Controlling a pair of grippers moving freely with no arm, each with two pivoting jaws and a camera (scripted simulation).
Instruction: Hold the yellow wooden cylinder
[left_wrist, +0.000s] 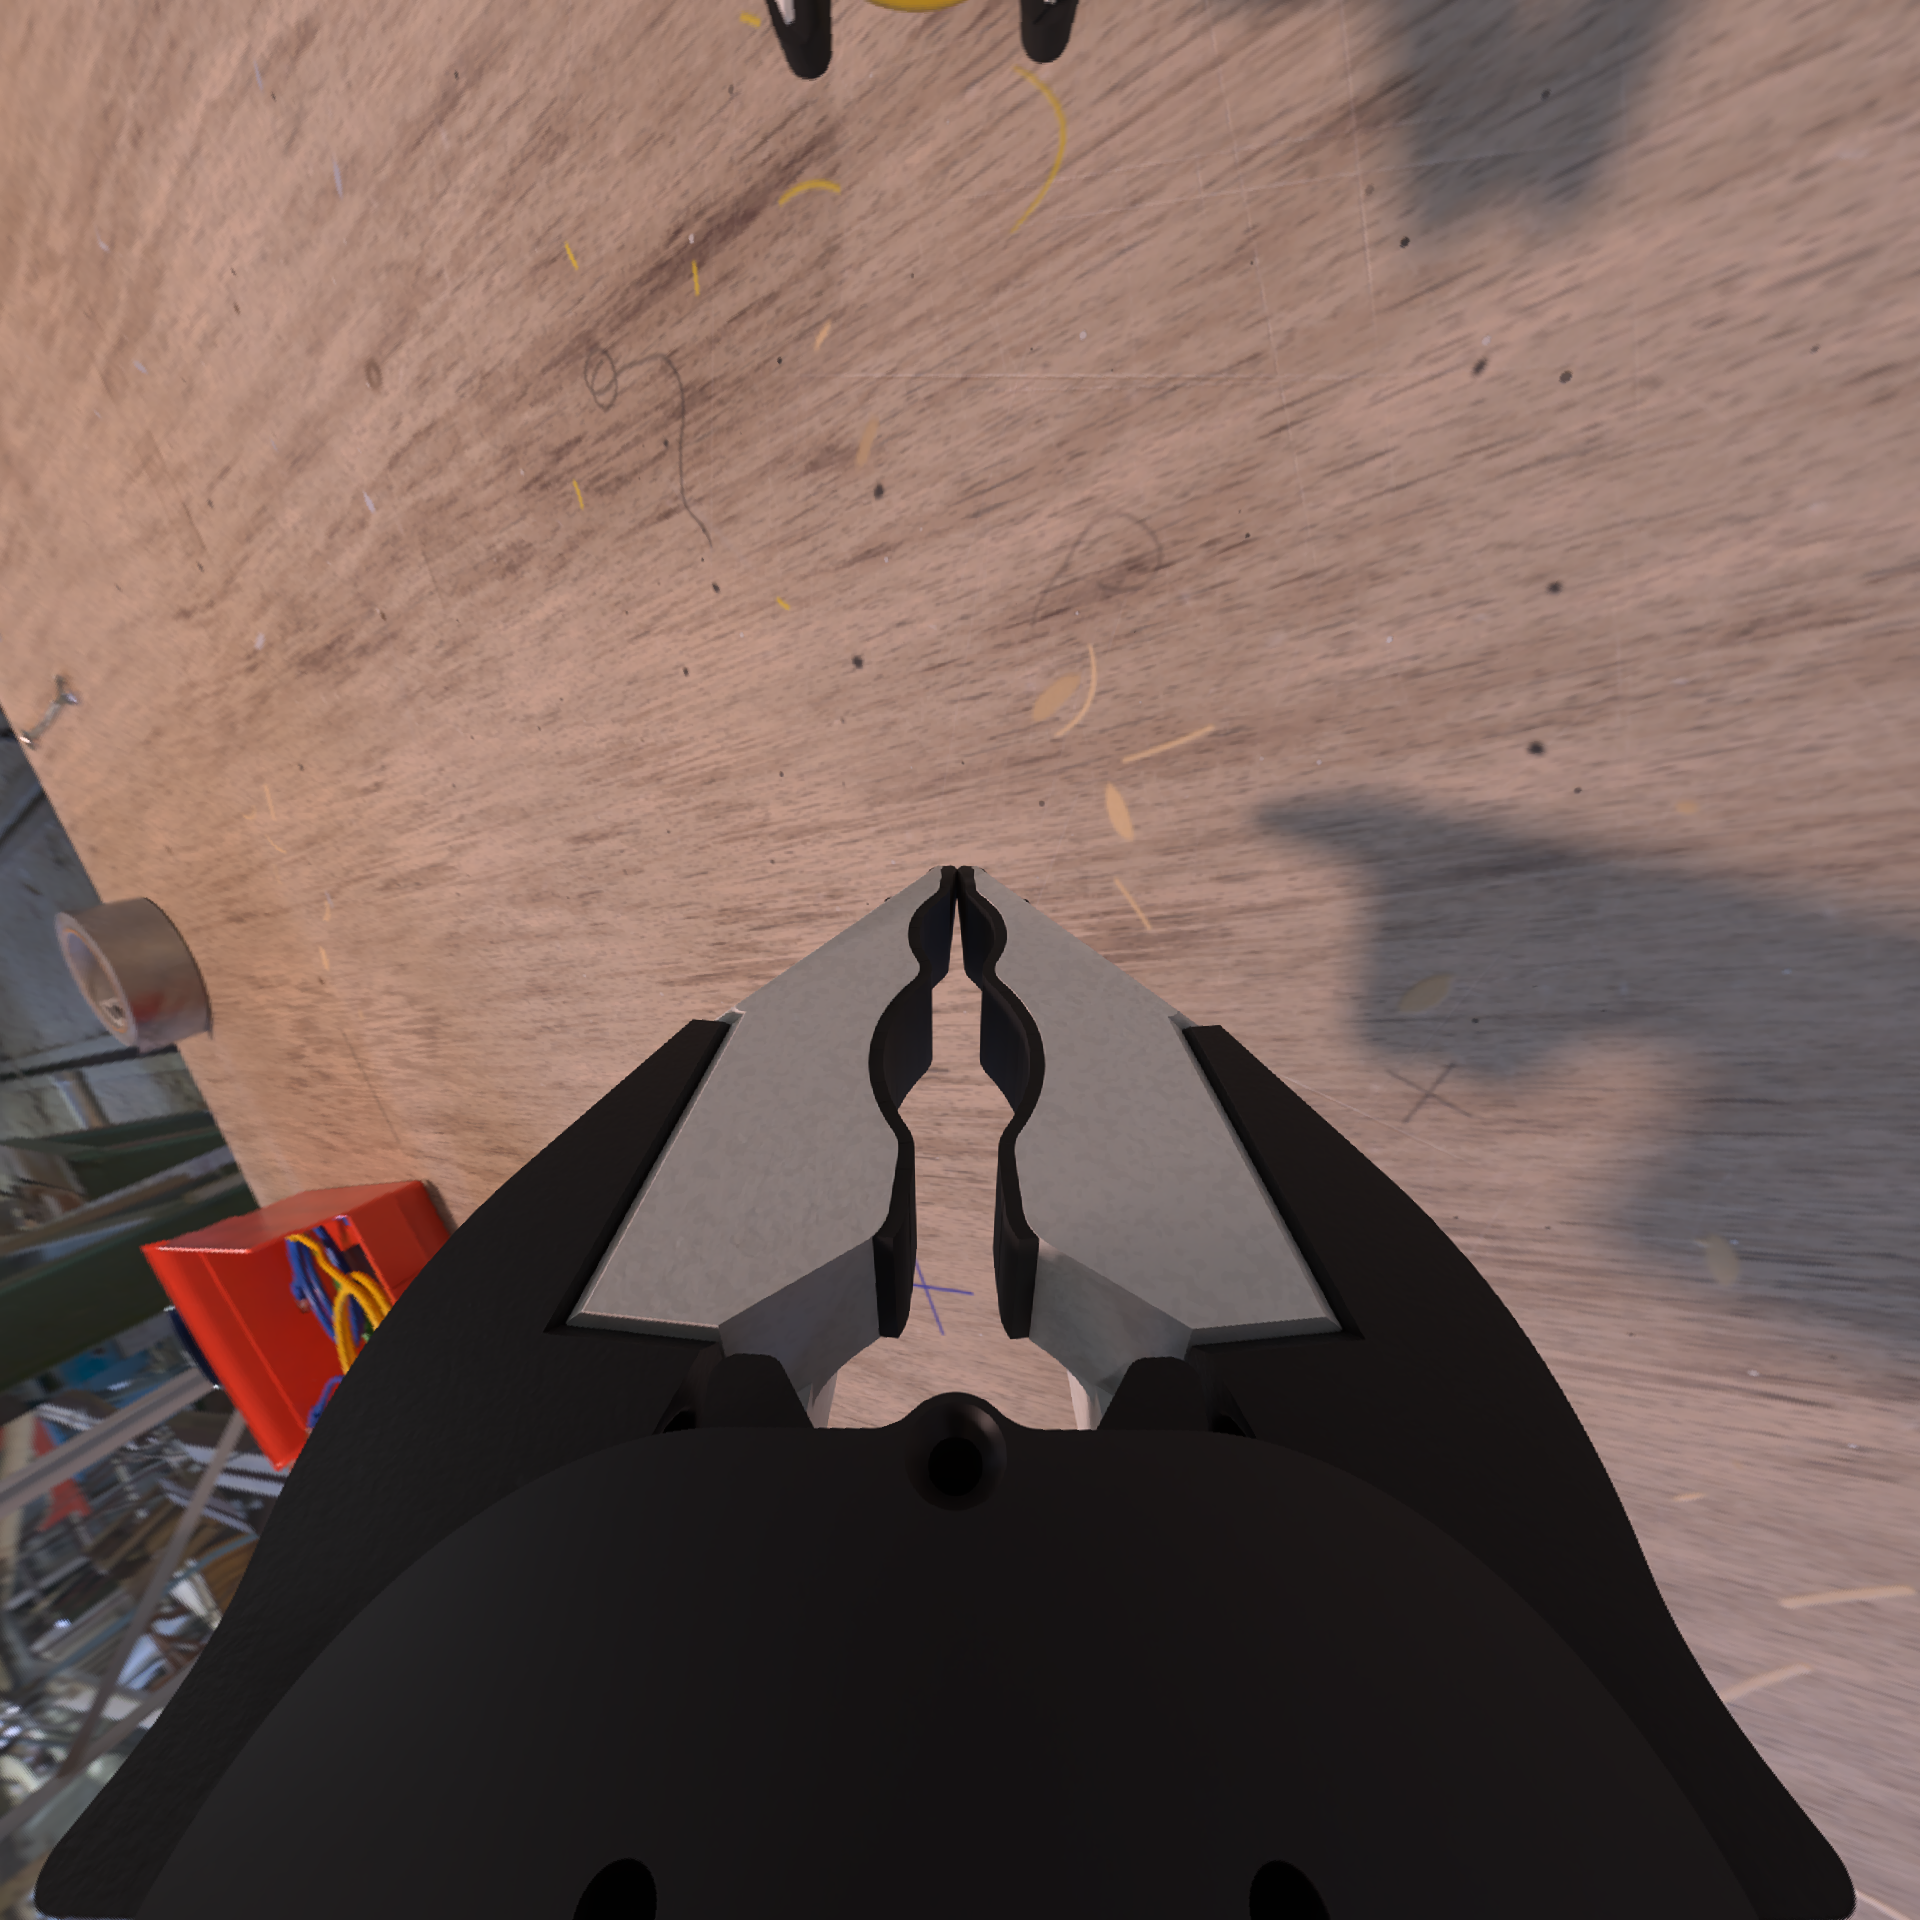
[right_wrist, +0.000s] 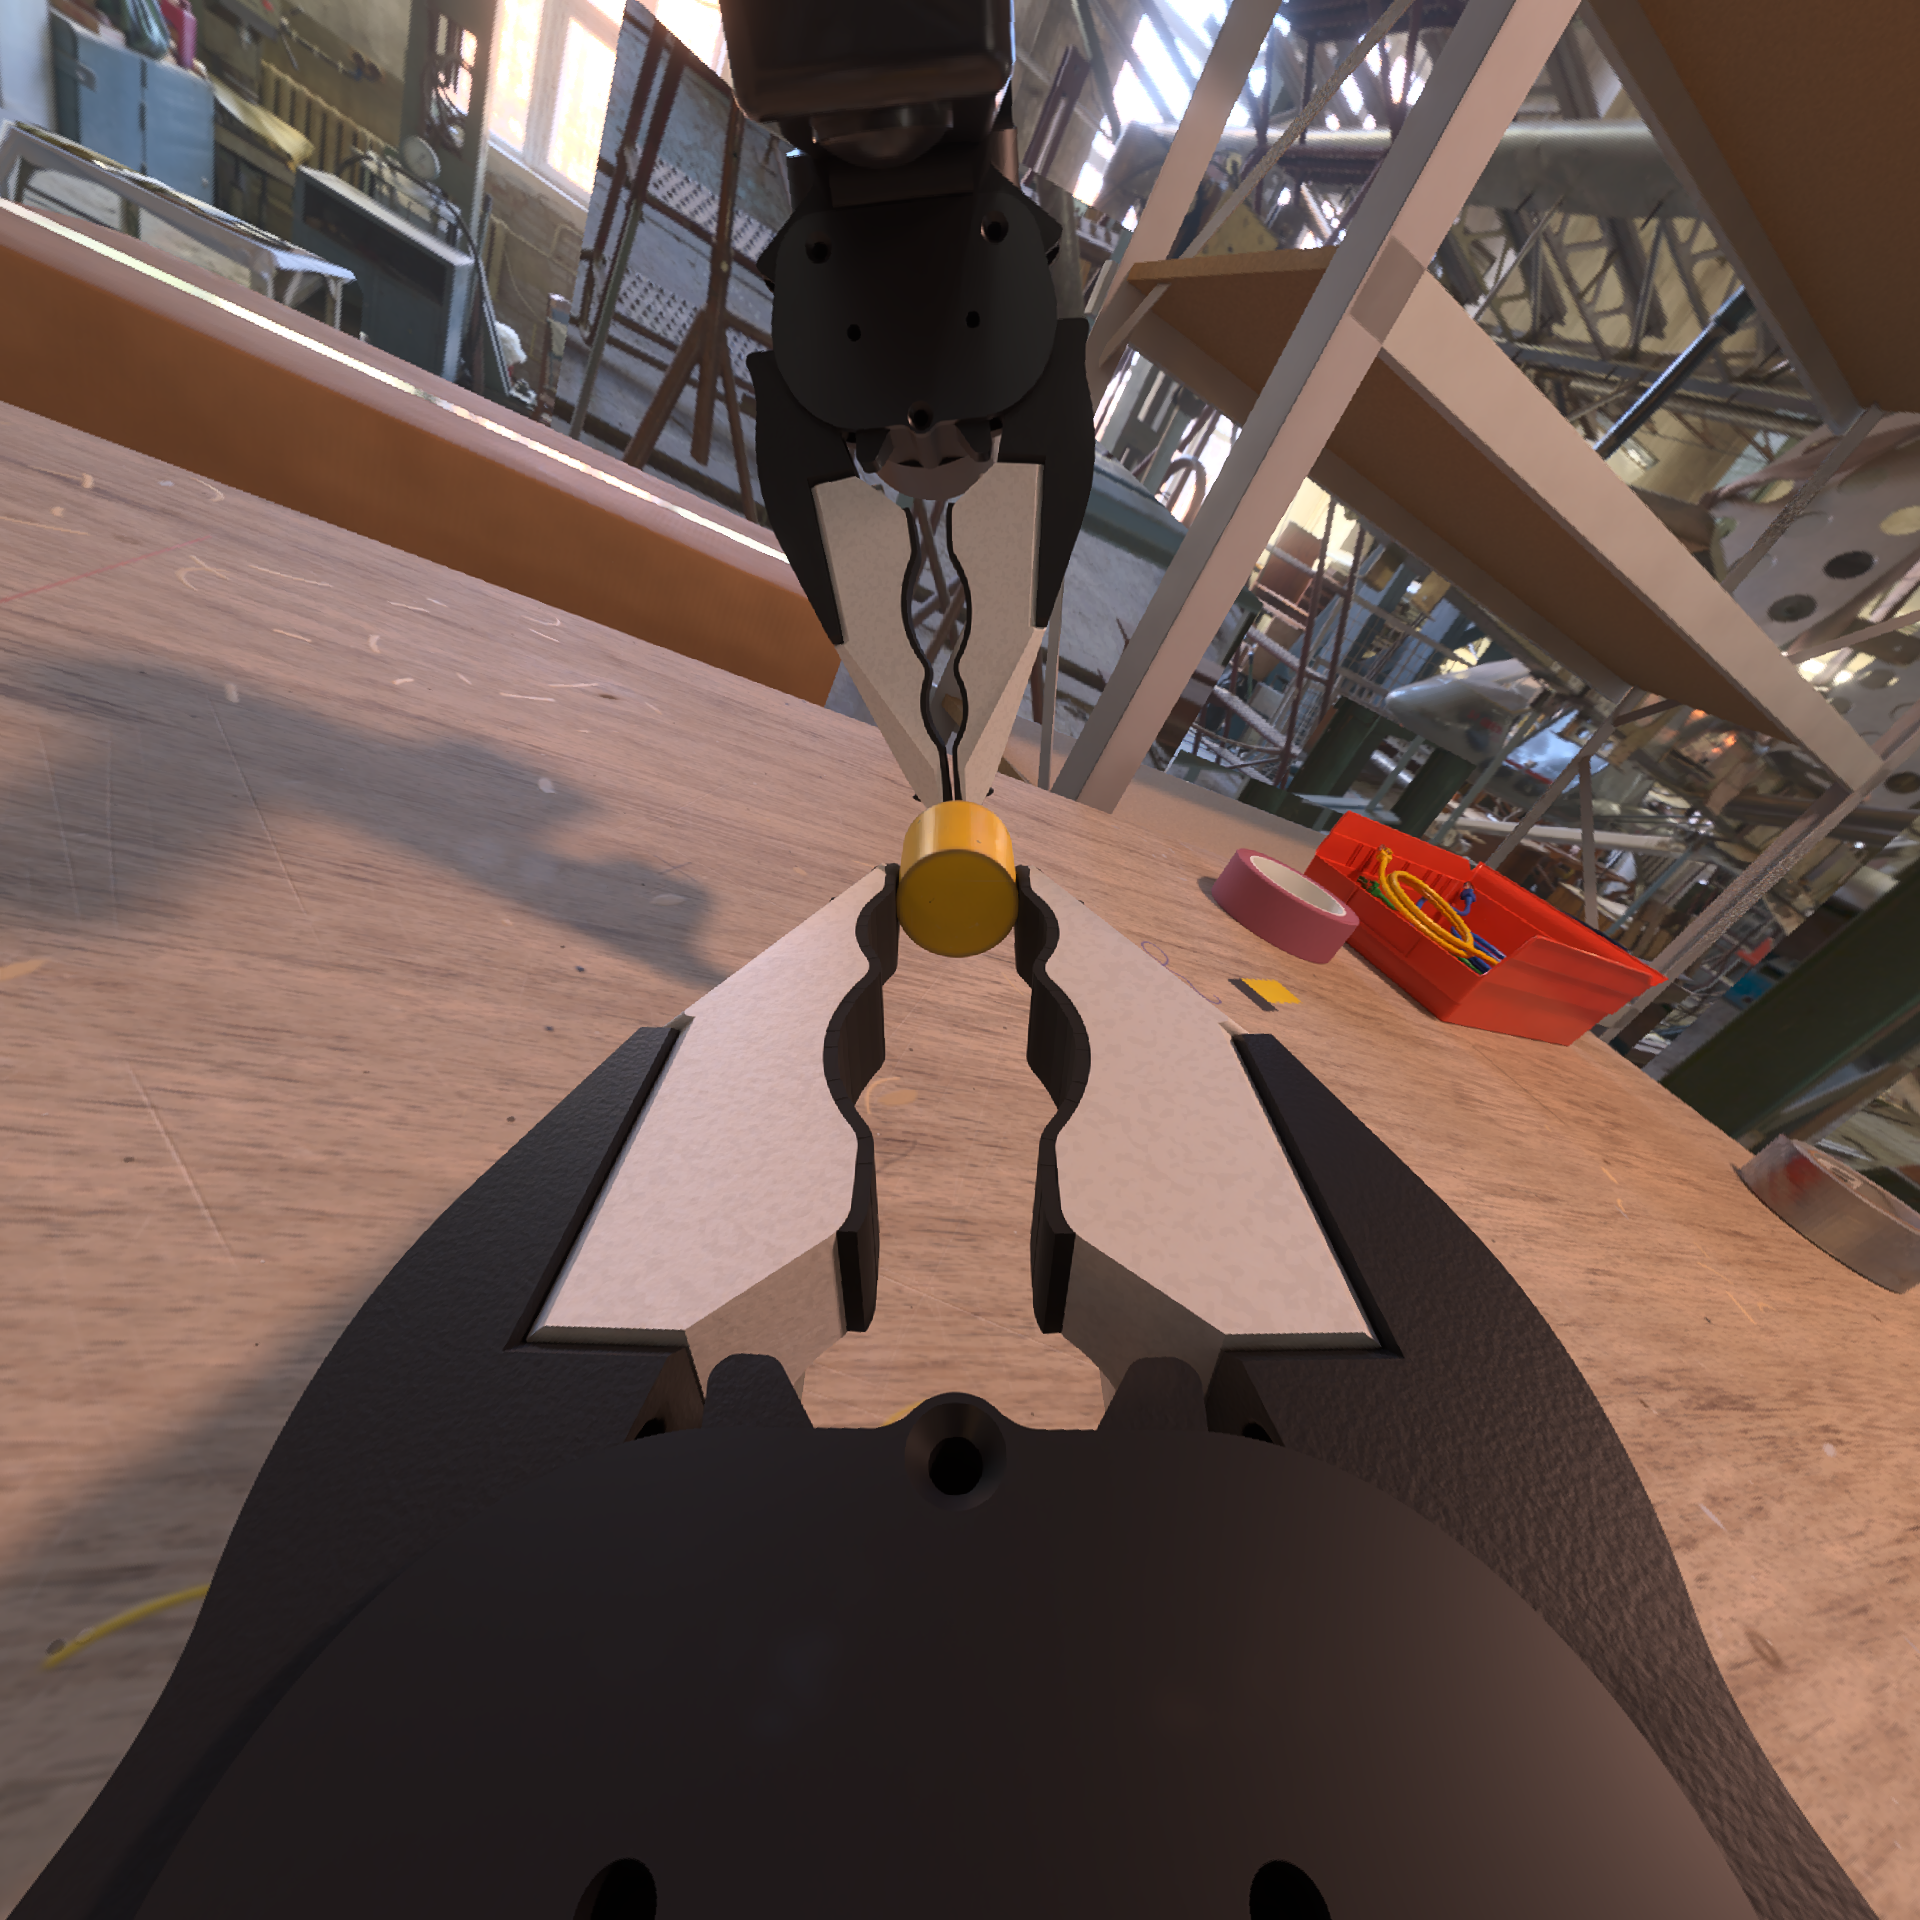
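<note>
Right up close, the right gripper (right_wrist: 957, 894) clamps the yellow wooden cylinder (right_wrist: 956, 896) between its fingertips at frame centre, flat end facing the camera, lifted off the wooden workbench (right_wrist: 364, 883). Pointing down just above it, the left gripper (right_wrist: 951, 795) has its jaws pressed together on nothing. At right of the frame sits a red bin (right_wrist: 1496, 951) holding coloured rubber bands (right_wrist: 1439, 914), with a pink tape roll (right_wrist: 1286, 902) just beside it and a grey tape roll (right_wrist: 1839, 1210) near the lower-right edge.
</note>
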